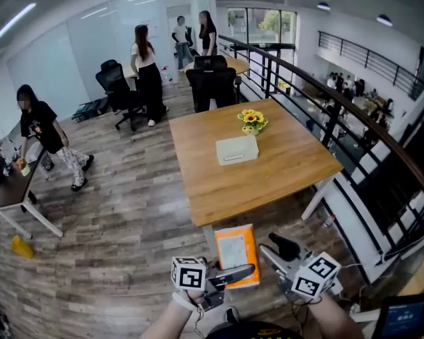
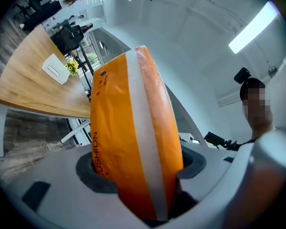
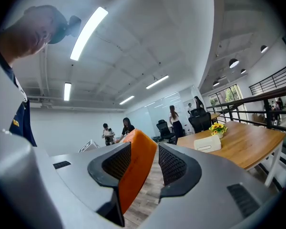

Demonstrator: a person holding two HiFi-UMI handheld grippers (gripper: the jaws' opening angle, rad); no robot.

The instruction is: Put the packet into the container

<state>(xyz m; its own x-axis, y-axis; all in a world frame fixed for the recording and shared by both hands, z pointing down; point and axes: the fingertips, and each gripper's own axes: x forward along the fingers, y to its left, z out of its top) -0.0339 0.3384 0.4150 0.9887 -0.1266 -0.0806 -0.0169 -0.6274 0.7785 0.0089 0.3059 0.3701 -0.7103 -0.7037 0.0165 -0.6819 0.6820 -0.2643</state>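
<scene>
**Packet clamped short of the table, container closed on top**

The left gripper (image 2: 141,170) grips the packet (image 1: 234,250): both dark pads press into its sides, and it stands on edge between them. The packet is a plump, glossy orange pouch with a broad white band down its face and dark lettering along one side. It bulges like a cushion. It hangs over the floor, just off the near edge of the wooden table (image 1: 283,171) and not yet over it.

The right gripper (image 3: 145,164) is just beside the packet, on the side away from the left gripper. Its ribbed black pads stand apart. An orange corner of the packet shows between them, close against one pad, with a strip of floor visible before the other. It squeezes nothing. Each gripper has a grey moulded body and carries a white cube (image 1: 189,273) printed with black square markers.

On the middle of the table sits the container (image 1: 237,150), a low white box with rounded corners and a flat top. Its inside cannot be seen. Just behind it, toward the table's far edge, stands a small bunch of yellow sunflowers (image 1: 253,121). The tabletop is pale, smooth wood on white legs.

The floor (image 1: 127,210) around the table is grey-brown planking. A dark metal railing (image 1: 318,97) runs past the table's right side. Beyond its far edge are black office chairs (image 1: 124,90) and several people (image 1: 148,73) standing.
</scene>
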